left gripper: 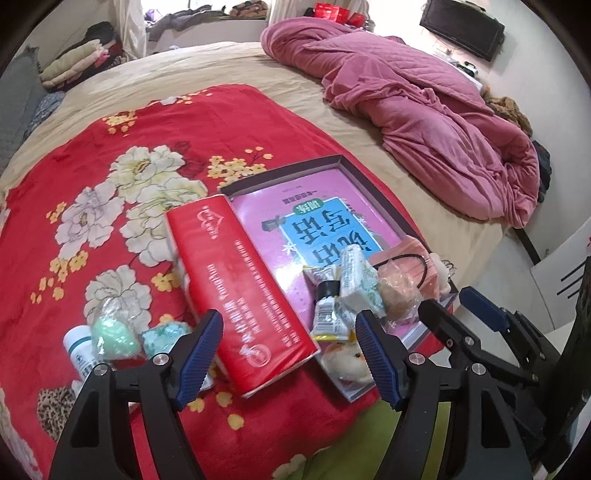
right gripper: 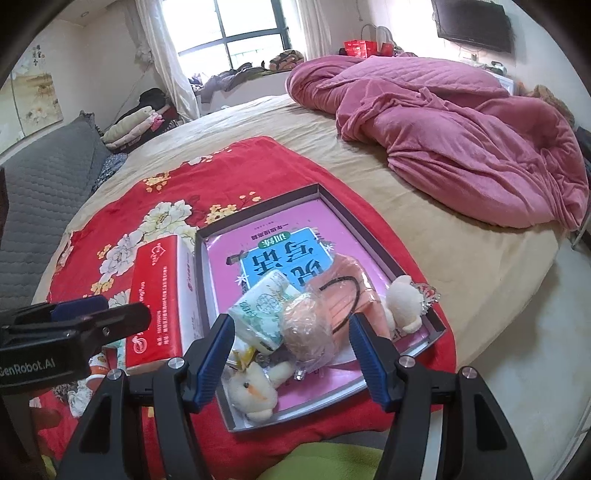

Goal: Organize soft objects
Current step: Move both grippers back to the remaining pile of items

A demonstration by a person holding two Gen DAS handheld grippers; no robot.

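1. We see the soft things piled in the near end of a shallow box (right gripper: 201,254): a white plush duck (right gripper: 255,391), a mint-patterned tissue pack (right gripper: 264,314), a peach puff in clear wrap (right gripper: 310,325), a pink pouch with a black cord (right gripper: 351,284) and a second cream plush (right gripper: 402,299) against the box's right wall.
2. The box bottom shows a pink and blue printed sheet (right gripper: 273,258).
3. A red tissue pack (left gripper: 240,291) lies just beside the box's left wall.
4. Left of it we find a green puff in wrap (left gripper: 112,338), a small teal pack (left gripper: 162,338) and a white bottle (left gripper: 79,347), all on the cloth outside the box.
5. Everything rests on a red floral blanket (left gripper: 74,155) spread over a beige bed (right gripper: 443,236); a crumpled pink quilt (right gripper: 461,140) lies farther back.
6. Our left gripper (left gripper: 290,354) stands wide over the red pack's near end, holding nothing.
7. Our right gripper (right gripper: 290,350) is also spread wide, empty, over the pile.
8. Beyond, we see a window (right gripper: 236,29), a wall television (right gripper: 474,24) and folded clothes (right gripper: 136,123).
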